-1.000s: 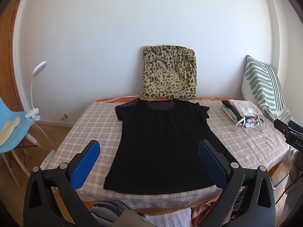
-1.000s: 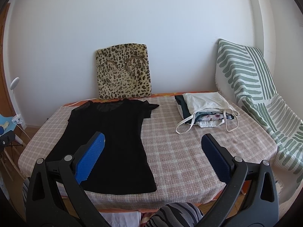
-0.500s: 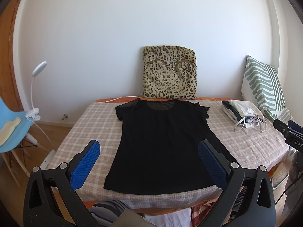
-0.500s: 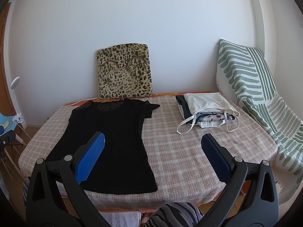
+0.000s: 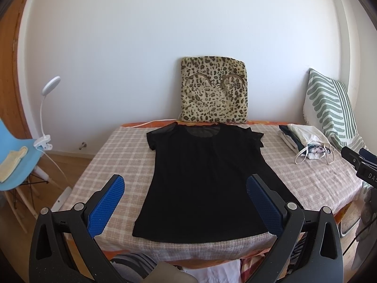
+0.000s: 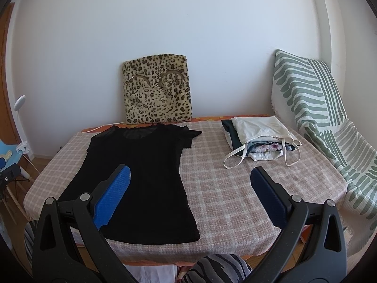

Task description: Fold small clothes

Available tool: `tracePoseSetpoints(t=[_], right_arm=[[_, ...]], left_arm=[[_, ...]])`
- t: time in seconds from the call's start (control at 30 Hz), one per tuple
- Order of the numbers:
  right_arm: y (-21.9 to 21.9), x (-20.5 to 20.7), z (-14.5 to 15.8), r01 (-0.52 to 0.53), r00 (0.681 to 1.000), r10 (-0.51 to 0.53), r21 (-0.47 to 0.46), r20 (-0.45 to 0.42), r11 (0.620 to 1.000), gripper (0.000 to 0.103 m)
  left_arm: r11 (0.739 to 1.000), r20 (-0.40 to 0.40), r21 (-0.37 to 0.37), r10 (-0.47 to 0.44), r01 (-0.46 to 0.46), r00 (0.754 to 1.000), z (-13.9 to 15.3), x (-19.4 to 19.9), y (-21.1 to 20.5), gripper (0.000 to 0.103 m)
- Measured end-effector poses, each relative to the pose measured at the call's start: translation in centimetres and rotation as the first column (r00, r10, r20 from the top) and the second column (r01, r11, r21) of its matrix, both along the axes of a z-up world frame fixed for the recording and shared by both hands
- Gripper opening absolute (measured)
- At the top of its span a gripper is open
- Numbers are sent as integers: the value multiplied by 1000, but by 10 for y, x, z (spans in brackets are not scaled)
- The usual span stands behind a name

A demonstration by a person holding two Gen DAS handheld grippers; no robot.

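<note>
A black short-sleeved top (image 5: 207,176) (image 6: 141,172) lies spread flat on the checked table cover (image 5: 122,155) (image 6: 235,188), neck towards the wall and hem at the near edge. My left gripper (image 5: 186,202) hovers open above the near edge, its blue pads straddling the top's lower half. My right gripper (image 6: 189,198) is open too, off to the right of the top, its left pad over the top's hem side and its right pad over bare cover. Nothing is between either pair of fingers.
A pile of folded clothes (image 5: 306,141) (image 6: 259,136) lies at the table's far right. A leopard-print cushion (image 5: 213,94) (image 6: 156,89) leans on the wall. A green-striped throw (image 6: 318,118) drapes on the right. A blue chair (image 5: 16,160) and clip lamp (image 5: 47,108) stand left.
</note>
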State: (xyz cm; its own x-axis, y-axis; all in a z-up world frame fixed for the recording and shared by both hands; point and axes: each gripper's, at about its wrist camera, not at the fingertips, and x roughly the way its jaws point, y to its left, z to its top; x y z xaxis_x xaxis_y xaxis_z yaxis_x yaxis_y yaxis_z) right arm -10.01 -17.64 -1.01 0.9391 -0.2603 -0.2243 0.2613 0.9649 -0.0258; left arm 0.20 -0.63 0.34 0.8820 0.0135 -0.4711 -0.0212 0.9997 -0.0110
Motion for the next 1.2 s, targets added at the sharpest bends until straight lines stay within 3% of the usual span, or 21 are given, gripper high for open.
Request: tracePoseSetpoints(t=[0.47, 0.63, 0.77, 0.93, 1.07, 1.2], right_arm=[[9, 14, 3, -27, 1000, 27, -18, 3, 999, 103], [13, 24, 10, -55, 998, 55, -31, 10, 998, 103], [20, 37, 17, -120, 993, 120, -36, 3, 992, 103], [24, 64, 30, -217, 976, 218, 28, -13, 976, 103], [31, 98, 41, -272, 960, 277, 84, -44, 959, 103], [42, 137, 49, -301, 946, 313, 136, -79, 944, 103]], left_arm=[[1000, -10, -3, 27, -27, 1000, -2, 7, 16, 103], [1000, -35, -11, 25, -25, 999, 0, 10, 40, 103], [998, -66, -59, 34, -38, 997, 1, 15, 71, 103], [996, -102, -57, 68, -74, 992, -6, 21, 108, 91], [987, -170, -137, 54, -78, 984, -23, 34, 140, 83], [973, -235, -218, 20, -73, 972, -48, 47, 161, 68]])
